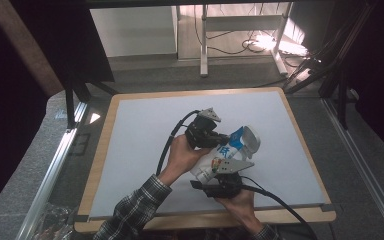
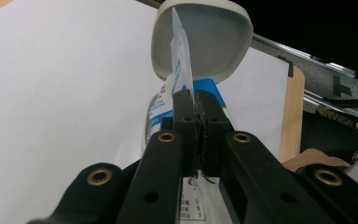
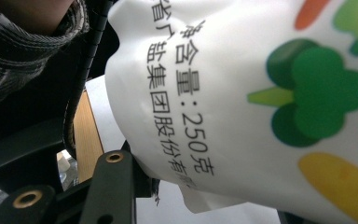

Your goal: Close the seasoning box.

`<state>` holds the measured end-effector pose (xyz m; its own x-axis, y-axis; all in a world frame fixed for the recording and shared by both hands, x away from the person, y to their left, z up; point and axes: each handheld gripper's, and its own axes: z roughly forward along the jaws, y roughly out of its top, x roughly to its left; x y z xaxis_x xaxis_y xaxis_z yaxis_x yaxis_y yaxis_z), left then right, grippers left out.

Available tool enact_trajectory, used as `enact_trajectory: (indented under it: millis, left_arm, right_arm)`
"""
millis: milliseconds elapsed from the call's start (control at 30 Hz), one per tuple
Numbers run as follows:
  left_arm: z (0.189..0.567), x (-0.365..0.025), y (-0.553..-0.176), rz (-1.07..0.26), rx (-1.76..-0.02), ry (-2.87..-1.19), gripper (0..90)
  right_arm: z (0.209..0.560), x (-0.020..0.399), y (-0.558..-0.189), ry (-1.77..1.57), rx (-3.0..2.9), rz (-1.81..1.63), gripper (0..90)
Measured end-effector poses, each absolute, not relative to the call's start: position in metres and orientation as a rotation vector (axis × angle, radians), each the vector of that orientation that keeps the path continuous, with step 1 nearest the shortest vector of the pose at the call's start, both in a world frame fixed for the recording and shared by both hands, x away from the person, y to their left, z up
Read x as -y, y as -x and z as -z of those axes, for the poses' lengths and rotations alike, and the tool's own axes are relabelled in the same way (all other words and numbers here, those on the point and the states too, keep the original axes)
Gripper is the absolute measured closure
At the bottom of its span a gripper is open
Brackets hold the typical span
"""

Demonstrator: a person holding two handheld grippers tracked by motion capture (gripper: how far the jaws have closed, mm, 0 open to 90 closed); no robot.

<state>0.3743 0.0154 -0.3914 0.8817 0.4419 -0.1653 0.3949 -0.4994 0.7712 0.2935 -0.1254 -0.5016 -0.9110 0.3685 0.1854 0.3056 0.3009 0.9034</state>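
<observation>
A wooden-edged table with a smooth, pale matte top fills the scene. Above its near middle, a glossy white plastic pouch with blue panels, black printed characters and bright vegetable drawings is held between two black grippers. A rounded white bowl sits at the pouch's far end. The left gripper has its jaws pressed together on a thin edge of the pouch. The right gripper sits against the pouch's lower end; whether its jaws are clamped cannot be told.
</observation>
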Motion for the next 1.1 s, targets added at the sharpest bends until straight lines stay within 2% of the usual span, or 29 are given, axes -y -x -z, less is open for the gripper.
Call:
enact_trajectory:
  millis: [1100]
  left_arm:
    - [0.3890, -0.0104, -0.3779, -0.061, -0.625, -2.165, 88.3]
  right_arm:
    - [0.4975, 0.1253, -0.2932, -0.657, -2.480, -1.731, 54.9]
